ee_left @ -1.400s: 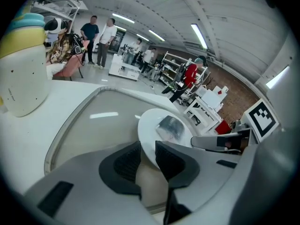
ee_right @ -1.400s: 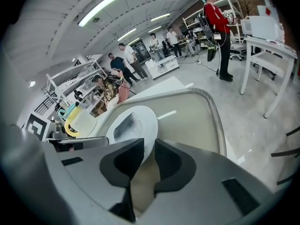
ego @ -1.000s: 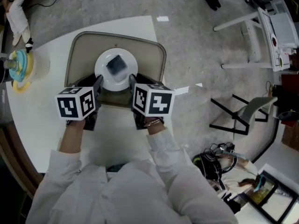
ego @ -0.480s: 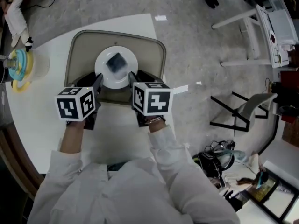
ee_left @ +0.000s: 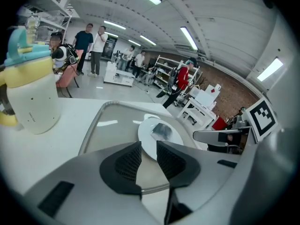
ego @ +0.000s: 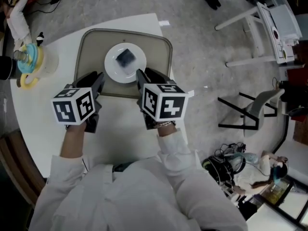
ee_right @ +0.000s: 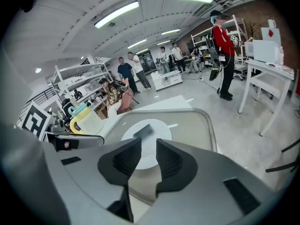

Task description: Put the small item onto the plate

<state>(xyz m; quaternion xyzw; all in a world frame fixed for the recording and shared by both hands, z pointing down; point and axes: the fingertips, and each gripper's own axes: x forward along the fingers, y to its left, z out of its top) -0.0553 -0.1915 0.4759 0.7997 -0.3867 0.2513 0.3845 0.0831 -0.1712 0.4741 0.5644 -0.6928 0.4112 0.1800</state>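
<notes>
A small dark item (ego: 126, 57) lies on the white plate (ego: 114, 70), which sits on a beige tray (ego: 159, 57). Both grippers hover over the tray's near edge, short of the plate. My left gripper (ego: 96, 79) is open, with nothing between its pads. The right gripper (ego: 150, 75) has its jaws opening, also with nothing between them. In the left gripper view the gripper (ee_left: 148, 150) points at the plate (ee_left: 146, 146) and the item (ee_left: 162, 130). The right gripper (ee_right: 149, 148) in its own view faces the plate (ee_right: 161, 128) and item (ee_right: 143, 131) as well.
A pale cup with a yellow and teal lid (ego: 30, 64) stands on the white table (ego: 48, 124) left of the tray; the same cup (ee_left: 29, 95) looms large in the left gripper view. The table's right edge (ego: 166, 37) drops to the floor. People stand far behind.
Both grippers have drawn back from the plate's sides toward me. The right jaws have widened. The item has stayed on the plate.
</notes>
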